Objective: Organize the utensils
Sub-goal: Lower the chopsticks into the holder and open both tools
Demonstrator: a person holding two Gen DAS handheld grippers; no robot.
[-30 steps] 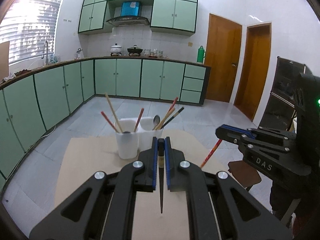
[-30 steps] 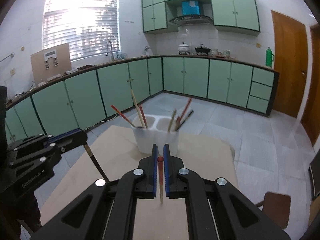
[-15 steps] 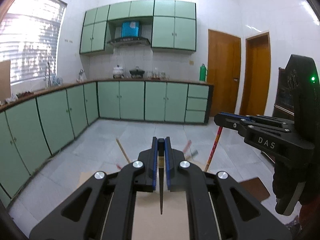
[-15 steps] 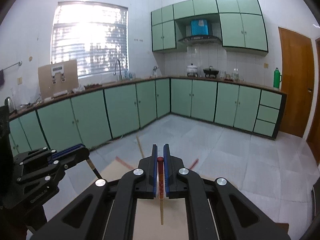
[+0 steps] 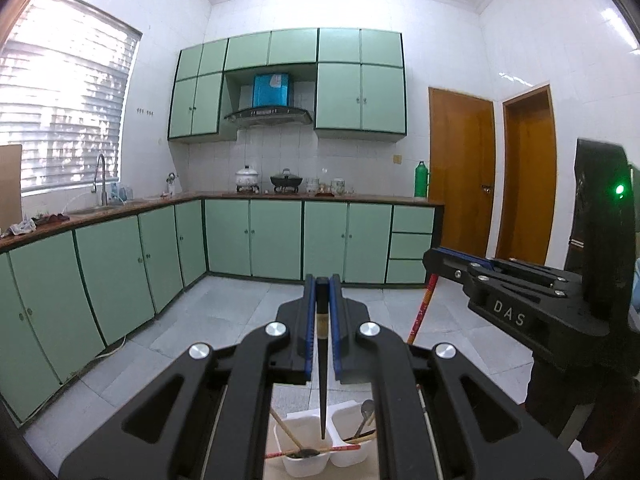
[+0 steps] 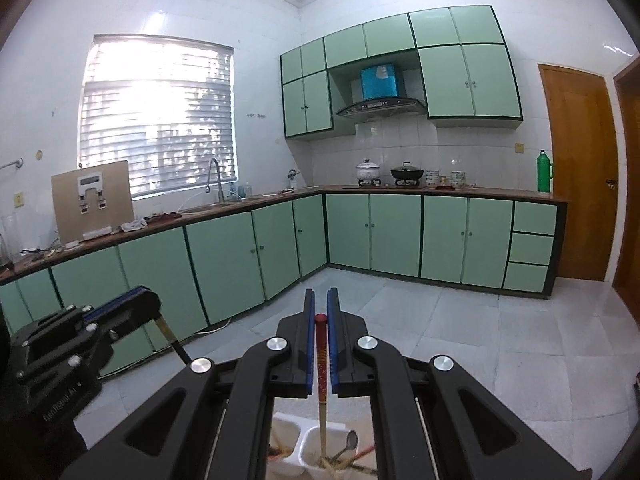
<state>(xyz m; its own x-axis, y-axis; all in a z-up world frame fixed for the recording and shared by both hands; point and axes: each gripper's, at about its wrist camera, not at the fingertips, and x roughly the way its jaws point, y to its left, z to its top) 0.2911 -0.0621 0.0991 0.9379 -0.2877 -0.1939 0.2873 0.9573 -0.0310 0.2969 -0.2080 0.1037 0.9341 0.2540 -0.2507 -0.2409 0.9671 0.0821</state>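
In the left wrist view my left gripper (image 5: 322, 280) is shut on a black chopstick (image 5: 322, 392) that hangs tip-down above the white two-compartment holder (image 5: 296, 420). The holder contains several chopsticks and a spoon (image 5: 366, 408). At the right my right gripper (image 5: 434, 254) grips a red chopstick (image 5: 422, 312). In the right wrist view the right gripper (image 6: 321, 294) is shut on that red-topped chopstick (image 6: 321, 364), whose pale lower end hangs over the holder (image 6: 310, 426), at its right compartment. The left gripper (image 6: 138, 298) with the black chopstick (image 6: 172, 340) is at the left.
The holder stands on a brown board-covered table (image 5: 276, 470), mostly hidden under the grippers. Green kitchen cabinets (image 5: 256, 236) and a tiled floor (image 5: 224, 312) lie beyond, with two wooden doors (image 5: 460, 176) at the right.
Both grippers have risen and come forward over the holder, which has slid from mid-view to the bottom edge. Each keeps its chopstick.
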